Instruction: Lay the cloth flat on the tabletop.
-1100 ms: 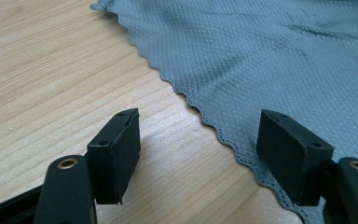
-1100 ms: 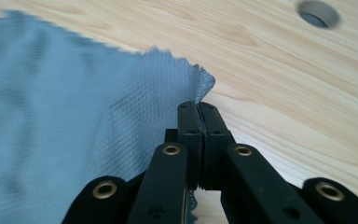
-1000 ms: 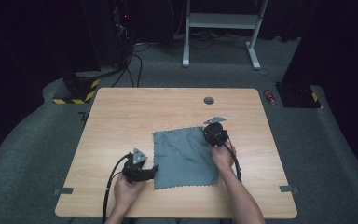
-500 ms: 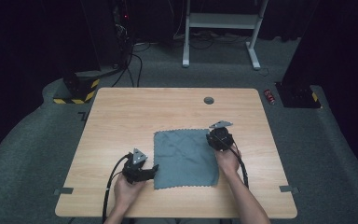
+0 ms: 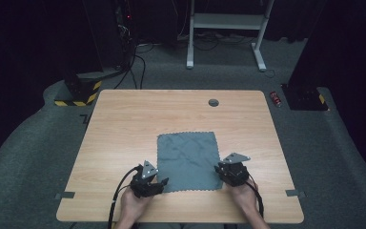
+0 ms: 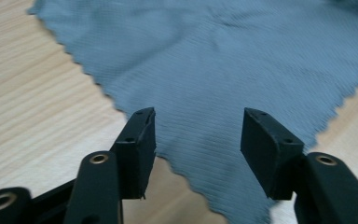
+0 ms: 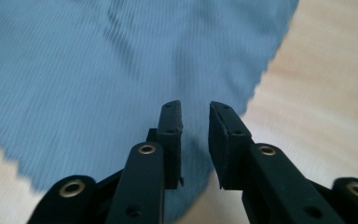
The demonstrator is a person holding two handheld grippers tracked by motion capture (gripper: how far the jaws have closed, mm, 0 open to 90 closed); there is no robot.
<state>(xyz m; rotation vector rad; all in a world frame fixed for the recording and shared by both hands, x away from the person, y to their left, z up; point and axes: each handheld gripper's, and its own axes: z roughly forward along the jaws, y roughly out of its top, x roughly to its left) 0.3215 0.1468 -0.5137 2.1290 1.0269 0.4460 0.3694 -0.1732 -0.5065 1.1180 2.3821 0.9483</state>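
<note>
Grey cloth [image 5: 188, 161] is lying flat on the table [image 5: 124, 124], near the front edge, somewhat right of the middle.

Left gripper [image 5: 161, 183] is sitting at the cloth's front-left corner; its jaws have just been closing but are standing apart, the corner lying between them, unpinched.

Right gripper [image 5: 221, 174] is arriving at the front-right corner; its jaws have just been opening and are showing a narrow gap over the cloth.

Judged step: taking both front corners. Next: lower each pair, pinch, lift together.
</note>
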